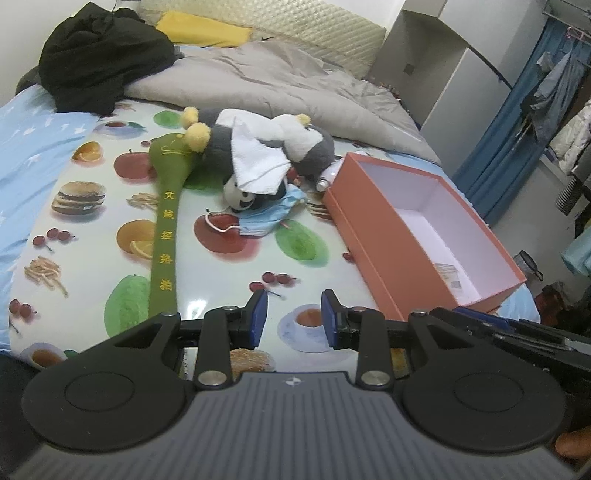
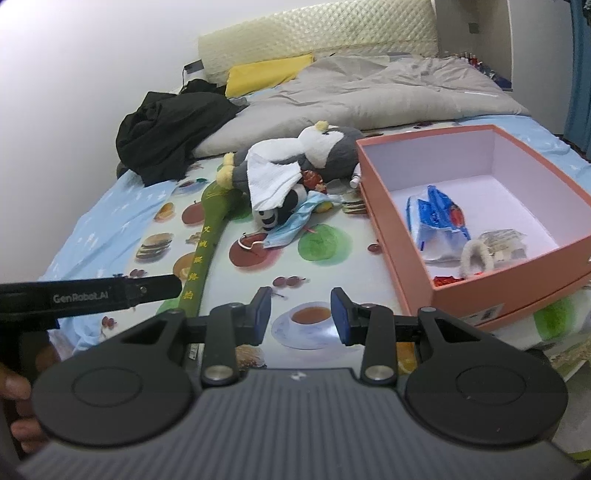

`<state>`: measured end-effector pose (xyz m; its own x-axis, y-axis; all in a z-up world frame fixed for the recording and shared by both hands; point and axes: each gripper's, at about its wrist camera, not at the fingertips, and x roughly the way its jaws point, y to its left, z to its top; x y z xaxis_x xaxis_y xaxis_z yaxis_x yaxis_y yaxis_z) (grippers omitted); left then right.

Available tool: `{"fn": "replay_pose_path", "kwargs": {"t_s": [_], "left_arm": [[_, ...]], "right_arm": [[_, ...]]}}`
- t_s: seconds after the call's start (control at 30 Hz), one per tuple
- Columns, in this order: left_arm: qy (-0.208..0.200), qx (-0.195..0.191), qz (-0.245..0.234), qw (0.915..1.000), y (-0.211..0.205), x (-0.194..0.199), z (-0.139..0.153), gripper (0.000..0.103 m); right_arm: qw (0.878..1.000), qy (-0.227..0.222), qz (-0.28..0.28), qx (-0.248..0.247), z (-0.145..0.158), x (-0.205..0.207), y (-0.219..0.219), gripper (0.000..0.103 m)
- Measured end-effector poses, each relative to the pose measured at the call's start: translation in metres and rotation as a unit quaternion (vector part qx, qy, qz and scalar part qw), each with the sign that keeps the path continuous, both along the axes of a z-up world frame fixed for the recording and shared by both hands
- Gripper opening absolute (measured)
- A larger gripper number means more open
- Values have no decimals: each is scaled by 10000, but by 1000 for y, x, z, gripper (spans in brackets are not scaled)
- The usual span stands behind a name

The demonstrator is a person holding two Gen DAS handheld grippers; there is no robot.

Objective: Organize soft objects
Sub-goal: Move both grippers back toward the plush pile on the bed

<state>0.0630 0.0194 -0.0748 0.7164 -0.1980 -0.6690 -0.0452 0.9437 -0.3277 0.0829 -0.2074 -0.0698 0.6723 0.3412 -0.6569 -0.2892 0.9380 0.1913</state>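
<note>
A grey and white plush penguin (image 1: 310, 144) (image 2: 325, 147) lies on the fruit-print mat (image 1: 229, 280) with a white cloth (image 1: 258, 162) (image 2: 273, 181) over it. Below it lie a small panda plush (image 1: 240, 195) (image 2: 267, 216) and a blue face mask (image 1: 266, 218) (image 2: 291, 225). A long green fabric stick (image 1: 166, 229) (image 2: 208, 236) lies to the left. An orange box (image 1: 373, 236) (image 2: 402, 258) stands at the right; it holds a tissue pack (image 2: 436, 221) and a fuzzy hair tie (image 2: 476, 258). My left gripper (image 1: 293, 317) and right gripper (image 2: 301, 314) are open and empty over the mat's near edge.
A grey duvet (image 1: 295, 81) (image 2: 388, 88), a black garment heap (image 1: 99, 55) (image 2: 170, 129) and a yellow pillow (image 1: 207, 29) (image 2: 266, 72) lie at the back of the bed. A small white bottle (image 1: 325, 181) lies by the box. Hanging clothes (image 1: 554, 96) are at the right.
</note>
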Motion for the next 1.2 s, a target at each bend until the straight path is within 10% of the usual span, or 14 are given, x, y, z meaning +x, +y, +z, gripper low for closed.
{"fn": "replay_pose_path", "kwargs": {"t_s": [1.2], "left_arm": [[516,-787,428,9946,77,233,-84,37]], "right_arm": [[9930,1120,367,76,-104,216,92,39]]}}
